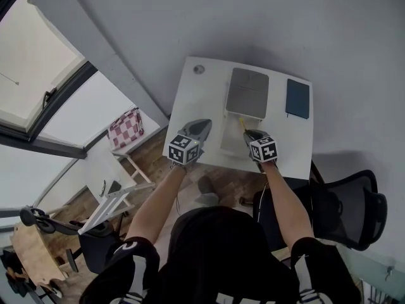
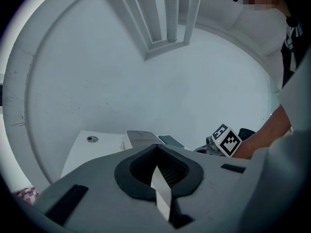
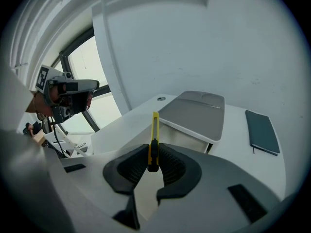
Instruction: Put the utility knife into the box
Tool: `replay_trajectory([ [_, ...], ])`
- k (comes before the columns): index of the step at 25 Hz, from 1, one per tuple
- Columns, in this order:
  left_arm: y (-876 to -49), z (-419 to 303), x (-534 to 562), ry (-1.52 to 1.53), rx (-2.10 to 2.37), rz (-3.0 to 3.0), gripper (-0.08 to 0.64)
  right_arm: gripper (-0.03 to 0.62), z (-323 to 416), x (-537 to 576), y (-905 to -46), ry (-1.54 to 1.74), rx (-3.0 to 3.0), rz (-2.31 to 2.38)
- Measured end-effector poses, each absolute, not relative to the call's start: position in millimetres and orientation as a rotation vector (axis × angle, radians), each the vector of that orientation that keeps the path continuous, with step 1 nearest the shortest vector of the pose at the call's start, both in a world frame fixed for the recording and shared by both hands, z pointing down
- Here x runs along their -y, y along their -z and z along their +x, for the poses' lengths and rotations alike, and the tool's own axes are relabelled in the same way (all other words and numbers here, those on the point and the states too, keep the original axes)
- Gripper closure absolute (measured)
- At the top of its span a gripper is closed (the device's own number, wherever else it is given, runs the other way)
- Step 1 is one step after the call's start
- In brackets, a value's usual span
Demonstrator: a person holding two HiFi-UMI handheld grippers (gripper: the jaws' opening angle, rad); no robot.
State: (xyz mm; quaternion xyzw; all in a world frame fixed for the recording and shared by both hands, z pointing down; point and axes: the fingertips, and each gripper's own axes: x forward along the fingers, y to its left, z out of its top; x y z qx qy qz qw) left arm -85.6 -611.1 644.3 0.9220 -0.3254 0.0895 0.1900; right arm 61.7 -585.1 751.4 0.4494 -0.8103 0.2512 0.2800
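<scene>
Grey left gripper [image 1: 202, 123], right gripper [image 1: 248, 132]; black-and-white marker cubes [image 1: 184, 149]; black sleeves [image 1: 135, 253].

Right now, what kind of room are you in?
Probably a small office or study: a white desk stands against the wall with a dark notebook on it, a black office chair sits beside it, and there are big windows on the left.

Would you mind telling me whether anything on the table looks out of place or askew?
Only the grey lid: it sits slid toward the far end of the box, leaving the near part open. The dark notebook lies square; nothing looks spilled.
</scene>
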Motion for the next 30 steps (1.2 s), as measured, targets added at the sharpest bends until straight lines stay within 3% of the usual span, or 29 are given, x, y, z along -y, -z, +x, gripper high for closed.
replay_trajectory([
  [30,-686.5,-100.6,666.7,-0.317,0.841,2.546,0.535,0.511,28.5,623.6,-841.5,-0.849,1.903,1.098],
])
